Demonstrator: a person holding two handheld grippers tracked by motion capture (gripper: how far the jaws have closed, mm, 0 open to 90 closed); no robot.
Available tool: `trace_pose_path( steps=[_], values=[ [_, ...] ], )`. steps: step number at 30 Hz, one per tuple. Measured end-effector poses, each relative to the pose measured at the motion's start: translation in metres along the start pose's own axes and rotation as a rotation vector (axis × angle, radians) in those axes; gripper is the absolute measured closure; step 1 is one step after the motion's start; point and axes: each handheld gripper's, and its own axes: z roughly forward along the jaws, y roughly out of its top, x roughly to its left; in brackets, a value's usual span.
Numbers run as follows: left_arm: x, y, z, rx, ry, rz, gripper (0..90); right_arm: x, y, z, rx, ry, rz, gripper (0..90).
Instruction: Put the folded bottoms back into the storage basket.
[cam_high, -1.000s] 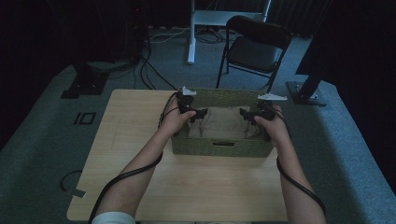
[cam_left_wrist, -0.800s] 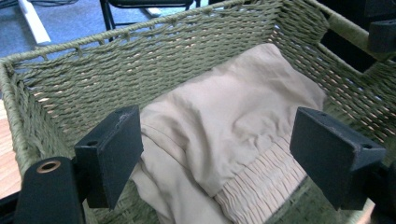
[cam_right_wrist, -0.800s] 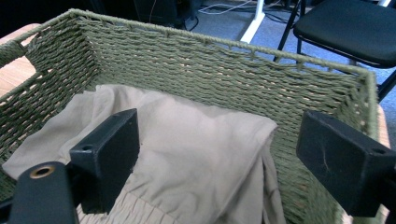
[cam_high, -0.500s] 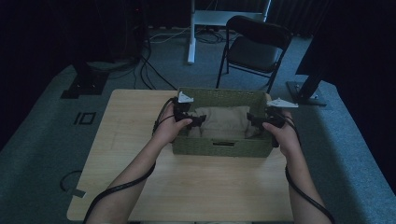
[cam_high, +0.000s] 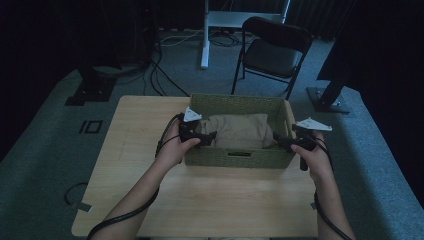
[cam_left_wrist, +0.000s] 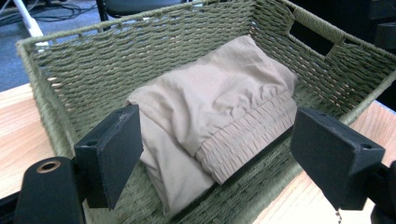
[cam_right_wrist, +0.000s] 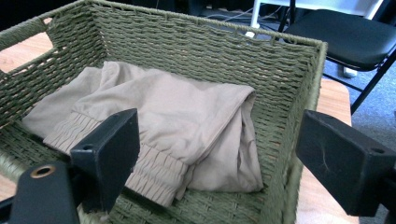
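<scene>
A green woven basket (cam_high: 235, 159) stands on the wooden table (cam_high: 225, 200), and a folded tan garment (cam_high: 240, 131) with an elastic cuff lies in it. At the basket's left end my left gripper (cam_high: 209, 136) points in over the rim, open, with nothing gripped. In the left gripper view its gripper (cam_left_wrist: 219, 158) frames the garment (cam_left_wrist: 215, 102) inside the basket (cam_left_wrist: 140, 56) without touching it. My right gripper (cam_high: 279, 141) is open at the basket's right end. In the right gripper view its gripper (cam_right_wrist: 224, 158) straddles the basket's wall (cam_right_wrist: 289, 140), with the garment (cam_right_wrist: 177, 112) beyond.
A black folding chair (cam_high: 272, 50) and a white post (cam_high: 205, 35) stand on the carpet behind the table. Cables (cam_high: 160, 75) run across the floor at the back left. Bare tabletop lies in front of the basket and to its left.
Both hands have drawn back toward the near side and apart, the left toward the basket's left end, the right toward its right end. The basket and garment have stayed put.
</scene>
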Motion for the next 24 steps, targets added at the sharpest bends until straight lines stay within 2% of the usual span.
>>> trace_pose_path(
  steps=[5, 10, 14, 17, 18, 24],
  values=[
    [-0.002, -0.010, -0.006, 0.001, 0.012, 0.010, 17.9, -0.002, -0.012, -0.012, -0.015, 0.005, 0.012, 13.4],
    [-0.007, -0.024, -0.011, 0.005, -0.004, 0.009, 17.8, -0.001, -0.025, -0.024, -0.025, 0.000, 0.020, 13.4],
    [-0.014, -0.036, -0.019, -0.008, -0.007, 0.019, 17.8, 0.000, -0.036, -0.029, -0.029, -0.004, 0.033, 13.5],
    [-0.017, -0.040, -0.022, -0.019, -0.015, 0.011, 17.9, 0.000, -0.045, -0.031, -0.025, -0.005, 0.043, 13.5],
    [-0.021, -0.045, -0.026, -0.025, -0.014, 0.022, 17.8, 0.000, -0.049, -0.032, -0.025, -0.006, 0.047, 13.5],
    [-0.024, -0.059, -0.032, -0.031, -0.016, 0.019, 17.8, 0.004, -0.063, -0.037, -0.013, -0.005, 0.047, 13.5]
  ],
)
